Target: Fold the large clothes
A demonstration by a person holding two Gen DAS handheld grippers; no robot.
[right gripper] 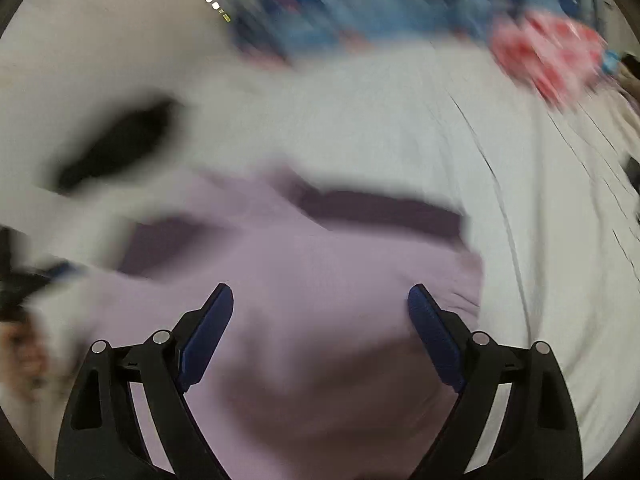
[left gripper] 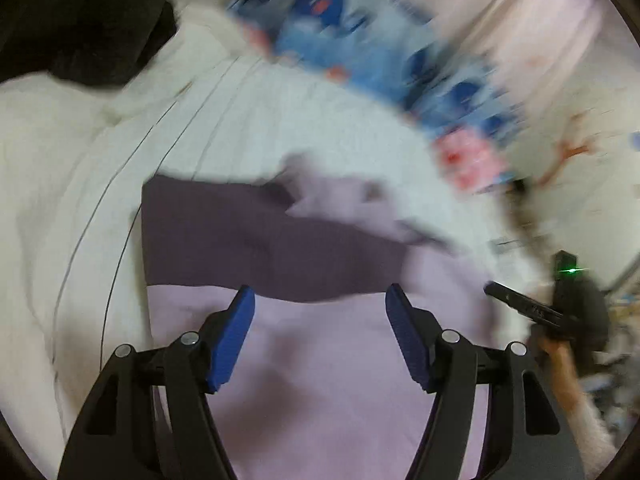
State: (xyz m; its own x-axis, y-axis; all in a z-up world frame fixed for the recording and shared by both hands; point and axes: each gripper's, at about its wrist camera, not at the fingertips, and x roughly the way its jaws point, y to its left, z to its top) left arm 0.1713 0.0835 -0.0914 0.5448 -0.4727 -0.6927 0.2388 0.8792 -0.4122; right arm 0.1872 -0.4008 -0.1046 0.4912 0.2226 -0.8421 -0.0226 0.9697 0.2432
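A pale lilac garment with a dark purple band lies on a white bed sheet. My left gripper hovers over the lilac cloth, open, with nothing between its blue pads. In the right wrist view the same lilac garment fills the lower middle, its dark purple band beyond it. My right gripper is open above the cloth, holding nothing. The right gripper's black body, with a green light, shows at the right edge of the left wrist view. Both views are blurred by motion.
A blue patterned quilt with red and pink spots is bunched along the far side of the bed. A black garment lies at the far left on the sheet. A pale curtain or wall stands behind.
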